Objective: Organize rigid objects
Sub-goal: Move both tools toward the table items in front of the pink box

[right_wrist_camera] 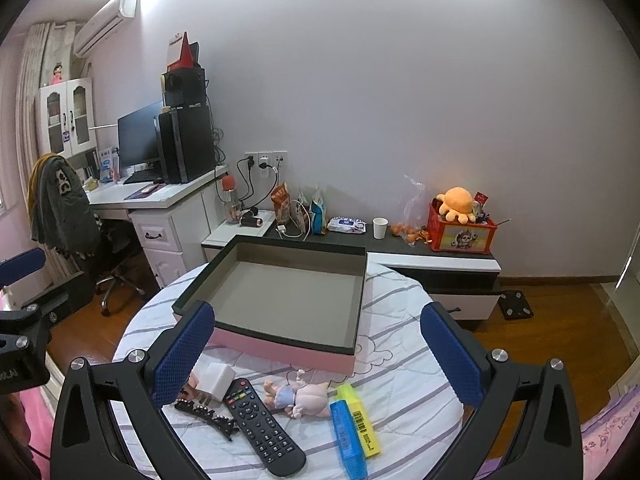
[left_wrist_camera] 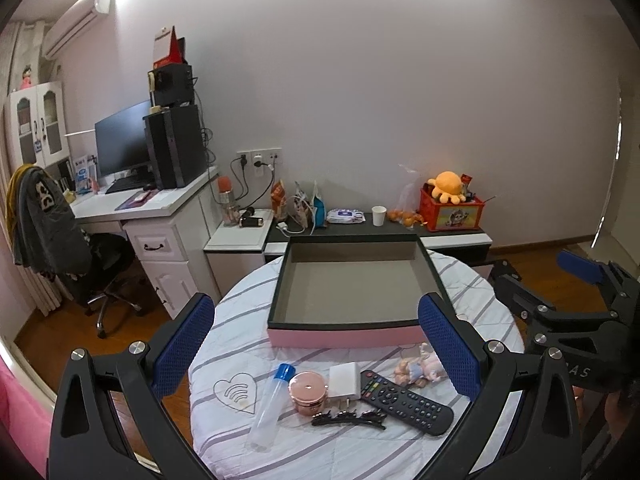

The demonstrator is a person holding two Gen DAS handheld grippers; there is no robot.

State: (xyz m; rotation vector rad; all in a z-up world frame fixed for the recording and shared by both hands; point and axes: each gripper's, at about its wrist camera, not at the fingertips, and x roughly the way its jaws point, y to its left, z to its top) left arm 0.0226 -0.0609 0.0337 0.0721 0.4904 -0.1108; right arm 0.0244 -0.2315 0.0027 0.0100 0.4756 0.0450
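An empty pink box with a dark rim and grey floor sits on the round quilted table. In front of it lie a clear tube with a blue cap, a pink round jar, a white charger, a black hair clip, a black remote, a small doll, and blue and yellow markers. My left gripper and right gripper are open and empty, above these items.
Behind the table stand a low black-and-white cabinet with a paper cup, snack bags and a red toy crate. A white desk with monitor and an office chair stand at left. The floor is wood.
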